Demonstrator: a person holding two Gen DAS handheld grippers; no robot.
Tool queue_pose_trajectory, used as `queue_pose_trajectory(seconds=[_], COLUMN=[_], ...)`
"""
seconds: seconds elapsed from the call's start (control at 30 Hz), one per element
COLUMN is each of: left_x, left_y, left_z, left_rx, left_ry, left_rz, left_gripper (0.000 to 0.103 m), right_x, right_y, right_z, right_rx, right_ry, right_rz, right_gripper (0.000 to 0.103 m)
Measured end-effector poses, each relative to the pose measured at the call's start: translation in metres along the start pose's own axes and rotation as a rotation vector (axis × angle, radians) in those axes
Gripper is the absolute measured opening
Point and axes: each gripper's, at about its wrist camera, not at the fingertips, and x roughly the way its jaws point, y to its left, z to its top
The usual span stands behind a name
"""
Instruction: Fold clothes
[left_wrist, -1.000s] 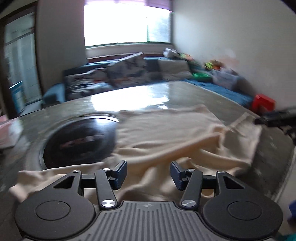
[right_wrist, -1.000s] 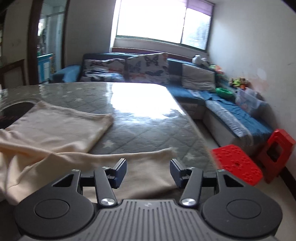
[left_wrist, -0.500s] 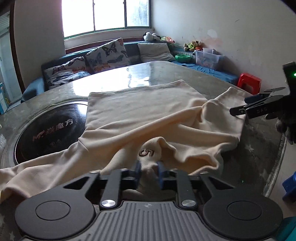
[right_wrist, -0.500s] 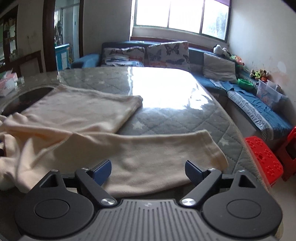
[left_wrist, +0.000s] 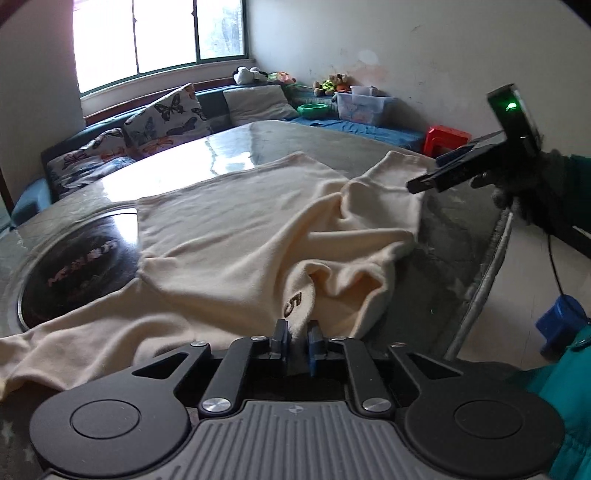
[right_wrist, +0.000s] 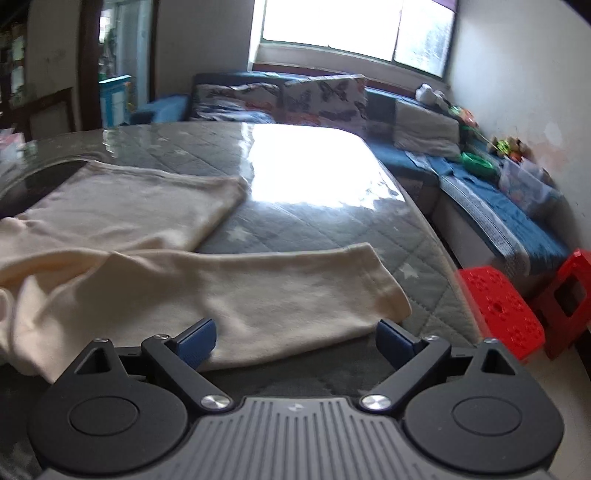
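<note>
A cream long-sleeved top (left_wrist: 236, 229) lies crumpled across the grey quilted table (left_wrist: 454, 225). My left gripper (left_wrist: 295, 338) is shut on a raised fold of it near a brown "5" mark (left_wrist: 293, 304). In the right wrist view one sleeve (right_wrist: 280, 291) stretches toward the table's right edge, its cuff (right_wrist: 391, 291) just ahead. My right gripper (right_wrist: 295, 338) is wide open and empty, just short of the sleeve's near edge. It also shows in the left wrist view (left_wrist: 436, 177), hovering above the sleeve.
A round black hob (left_wrist: 74, 266) is set into the table at the left, partly under the top. Red plastic stools (right_wrist: 502, 310) stand on the floor beyond the right table edge. A blue sofa with cushions (right_wrist: 280, 99) lines the far walls.
My left gripper closed on the fold of the top and has lifted it slightly. My right gripper opened wider and moved closer to the sleeve.
</note>
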Motion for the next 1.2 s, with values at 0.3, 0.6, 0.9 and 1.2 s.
queue_pose_trajectory(seconds=[0.3, 0.6, 0.9, 1.2], left_x=[0.006, 0.02, 0.022, 0.046], left_y=[-0.019, -0.025, -0.052, -0.054], left_z=[0.025, 0.02, 0.005, 0.005], left_rx=[0.163, 0.232, 0.485, 0.541], left_ry=[-0.097, -0.076, -0.081, -0.082], left_rz=[0.041, 0.015, 0.009, -0.021], left_gripper=[0.027, 0.028, 0.03, 0.023], right_x=[-0.022, -0.034, -0.041, -0.044], right_y=[0.049, 0.097, 0.101, 0.1], right_z=[0.018, 0.02, 0.016, 0.013], right_rx=[-0.147, -0.299, -0.341, -0.34], right_ry=[-0.048, -0.045, -0.031, -0.034], right_rz=[0.148, 0.288, 0.31, 0.304], right_gripper=[0.103, 0.103, 0.103, 0.103])
